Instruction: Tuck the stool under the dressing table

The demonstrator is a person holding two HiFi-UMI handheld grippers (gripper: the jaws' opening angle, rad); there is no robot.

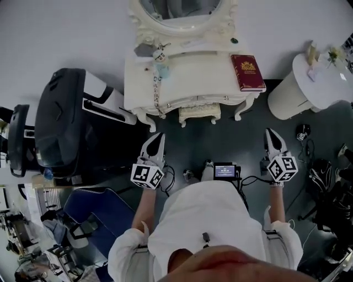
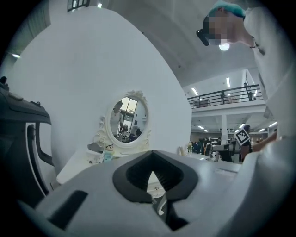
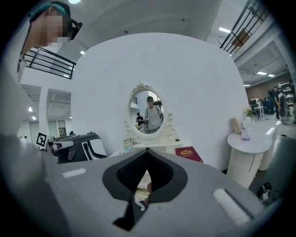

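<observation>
Seen from above, a white carved desk (image 1: 182, 82) stands against a pale wall at the upper centre of the frame, with an oval mirror (image 1: 179, 11) at its back edge. The cream stool (image 1: 199, 114) sits between the desk's front legs, pushed under so that only its front edge shows. A red book (image 1: 247, 72) lies on the right end of the desk top, and a small figurine (image 1: 160, 55) stands near the left end, with a bead chain (image 1: 156, 88) hanging over the front.

Below the desk, over the dark floor (image 1: 226, 140), a person in a white shirt (image 1: 204, 231) holds both tools up, well apart from the stool. The left hand-held gripper (image 1: 158, 136) is at lower left of centre, and the right hand-held gripper (image 1: 270, 132) at lower right. Both are clenched, with nothing between their jaws.

A bulky black and white machine (image 1: 60, 118) fills the left side. A round white pedestal (image 1: 287, 102) stands at the upper right.
</observation>
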